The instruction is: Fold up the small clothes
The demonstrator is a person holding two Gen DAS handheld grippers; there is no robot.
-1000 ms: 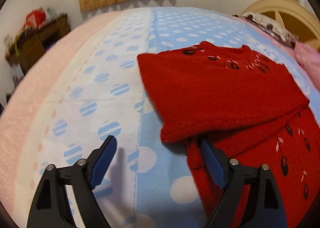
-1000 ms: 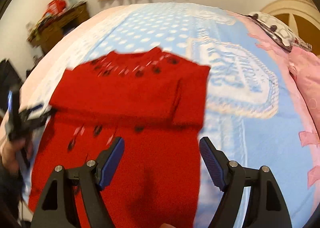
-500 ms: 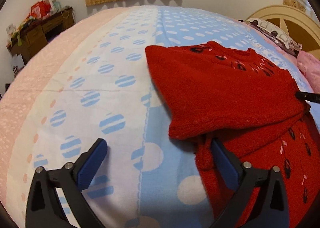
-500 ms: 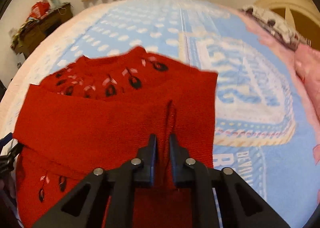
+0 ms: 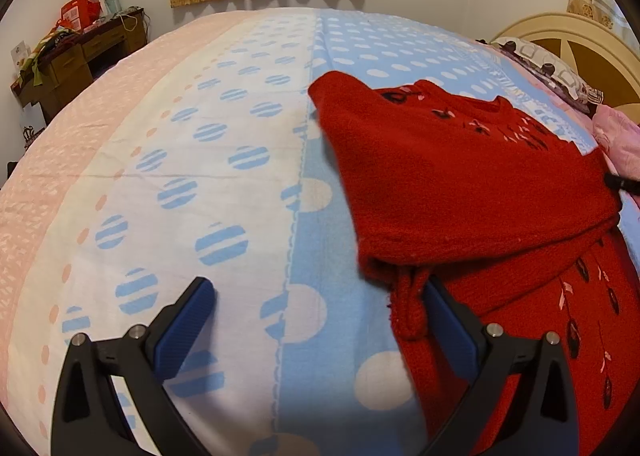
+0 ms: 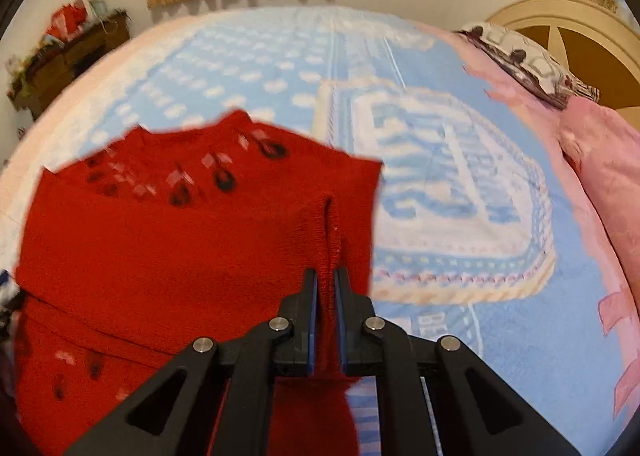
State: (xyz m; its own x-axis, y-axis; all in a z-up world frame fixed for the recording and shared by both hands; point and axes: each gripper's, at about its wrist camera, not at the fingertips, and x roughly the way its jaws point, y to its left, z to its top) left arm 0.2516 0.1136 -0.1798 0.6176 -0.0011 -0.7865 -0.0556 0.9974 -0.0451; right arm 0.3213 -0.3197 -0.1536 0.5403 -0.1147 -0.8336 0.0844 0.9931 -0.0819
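A small red knitted sweater (image 5: pixel 472 184) with dark and pink motifs lies on the bed, its sleeves folded across the body. My left gripper (image 5: pixel 316 320) is open, low over the blanket at the sweater's left edge; its right finger touches a red cuff fold (image 5: pixel 408 308). My right gripper (image 6: pixel 325 292) is shut on a pinched ridge of the sweater (image 6: pixel 160 248) at its right side, by the folded sleeve. The right gripper's tip (image 5: pixel 622 184) shows at the far right of the left wrist view.
The bed is covered by a blue, white and pink dotted blanket (image 5: pixel 208 176). A pink pillow (image 6: pixel 600 160) and a cream headboard (image 6: pixel 568 36) are at the right. A cluttered wooden desk (image 5: pixel 76 56) stands by the wall at the left.
My right gripper moved in over the sweater and shut on a fold of it at the right side. My left gripper stayed open and drew back slightly at the left edge.
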